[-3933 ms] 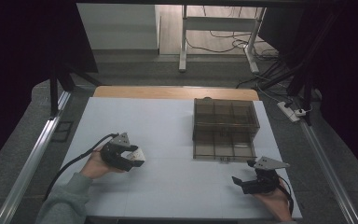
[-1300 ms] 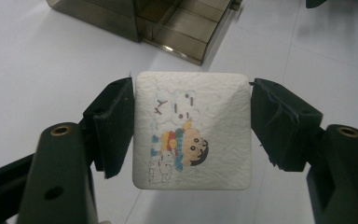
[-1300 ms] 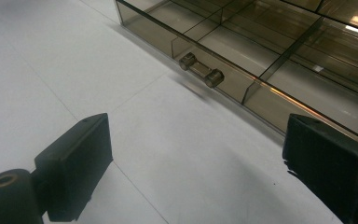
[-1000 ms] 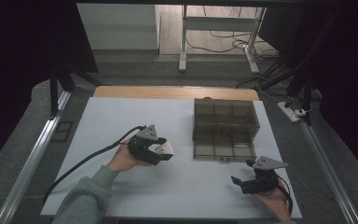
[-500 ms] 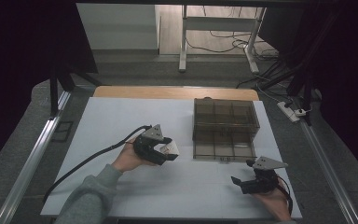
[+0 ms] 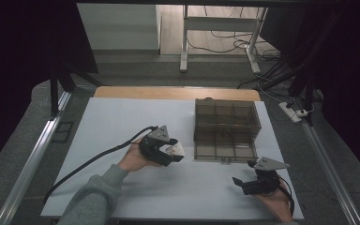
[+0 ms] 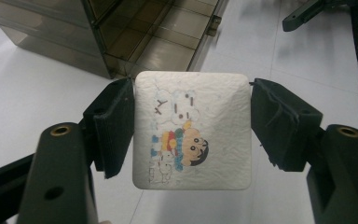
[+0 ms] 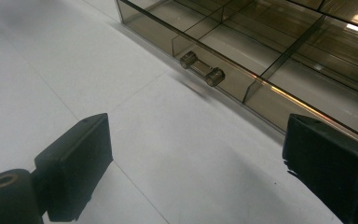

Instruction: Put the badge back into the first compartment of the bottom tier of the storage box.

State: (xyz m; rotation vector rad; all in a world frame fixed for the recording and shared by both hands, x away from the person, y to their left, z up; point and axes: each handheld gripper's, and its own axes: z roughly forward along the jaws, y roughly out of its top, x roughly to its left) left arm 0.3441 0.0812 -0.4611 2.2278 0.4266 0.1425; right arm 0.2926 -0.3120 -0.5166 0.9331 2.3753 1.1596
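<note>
Left gripper [image 6: 172, 152] grasps a white square cartoon-printed packet [image 7: 192, 129] beside the smoky transparent plastic drawer box [image 6: 225, 129], its pulled-out drawer [image 8: 279, 56] bare; right gripper [image 6: 249, 177] released.

The high view looks forward and down from above the table's [image 6: 122, 117] six o'clock edge, while both gripper views sit low and close (facing along their jaws), sharing the smoky drawer box [image 6: 225, 129] [image 7: 135, 32] [image 8: 270, 42].

Dim room, brightly lit white counter [image 6: 122, 117].
Overhead light glares on the smoky plastic box [image 8: 354, 23]; soft shadows lie beneath it; close jaws appear blurred; surroundings fall dark.
</note>
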